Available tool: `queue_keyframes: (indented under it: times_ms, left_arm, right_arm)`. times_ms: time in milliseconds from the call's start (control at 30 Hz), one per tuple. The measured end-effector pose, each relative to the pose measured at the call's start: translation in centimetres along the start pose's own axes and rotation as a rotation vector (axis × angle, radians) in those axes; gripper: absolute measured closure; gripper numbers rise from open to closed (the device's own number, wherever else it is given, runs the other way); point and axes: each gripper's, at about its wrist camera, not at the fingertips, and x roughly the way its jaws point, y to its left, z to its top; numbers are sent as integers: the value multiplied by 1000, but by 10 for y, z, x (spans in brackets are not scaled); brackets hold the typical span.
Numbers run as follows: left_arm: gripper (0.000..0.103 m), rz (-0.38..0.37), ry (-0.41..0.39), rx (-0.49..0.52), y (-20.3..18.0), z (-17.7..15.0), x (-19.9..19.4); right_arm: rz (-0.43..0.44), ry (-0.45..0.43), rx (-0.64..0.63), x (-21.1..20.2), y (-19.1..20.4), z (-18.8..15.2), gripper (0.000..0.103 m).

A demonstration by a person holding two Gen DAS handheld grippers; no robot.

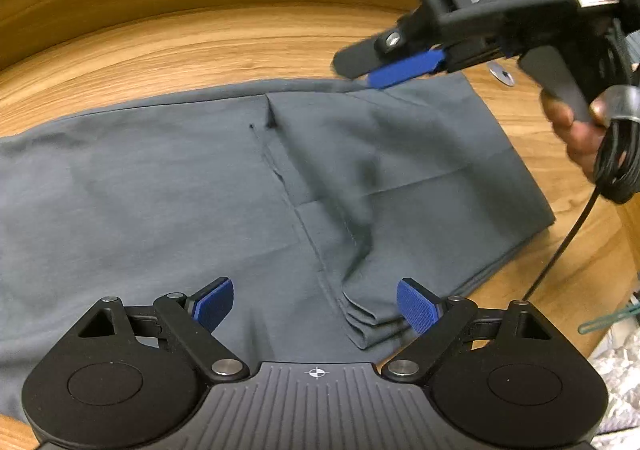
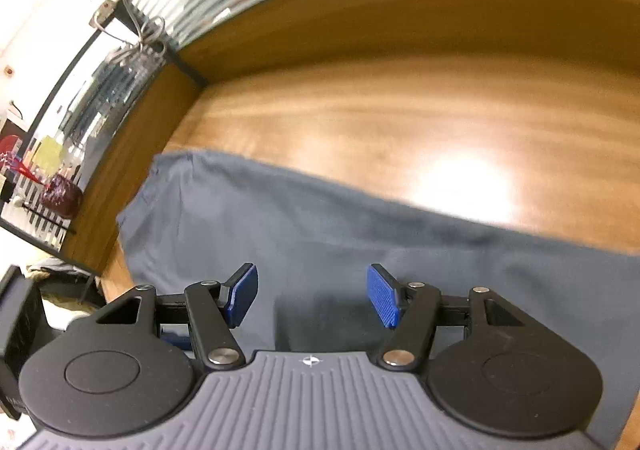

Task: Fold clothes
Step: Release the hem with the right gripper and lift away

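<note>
A dark grey garment point(image 1: 180, 190) lies flat on the wooden table point(image 1: 200, 50), with a folded layered part point(image 1: 420, 178) on its right side. My left gripper point(image 1: 316, 304) hovers low over the garment's near edge, open, with the stacked fold edge between its blue pads point(image 1: 418, 308) but not pinched. My right gripper point(image 1: 372, 70) is at the garment's far right edge, held by a hand point(image 1: 576, 130). In the right wrist view the right gripper point(image 2: 312, 298) stands open above the grey garment point(image 2: 320, 226), nothing between its fingers.
A raised wooden wall point(image 2: 360, 10) borders the table's far and left sides. A small metal washer point(image 1: 502, 74) lies on the table past the garment's right corner. A black cable point(image 1: 560, 250) hangs from the right hand. A green clip point(image 1: 608, 318) sits at the right edge.
</note>
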Motion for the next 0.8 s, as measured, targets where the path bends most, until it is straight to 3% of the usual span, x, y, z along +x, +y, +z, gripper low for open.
queue_keyframes:
  times_ms: [267, 567, 800]
  left_arm:
    - [14, -44, -21, -82, 8, 9, 19]
    - [40, -72, -19, -209, 20, 29, 48]
    - [41, -97, -20, -269, 22, 40, 56]
  right_arm:
    - [-134, -28, -11, -38, -10, -8, 35]
    - [-298, -8, 36, -86, -40, -68, 35]
    - [-349, -12, 92, -103, -56, -101, 35]
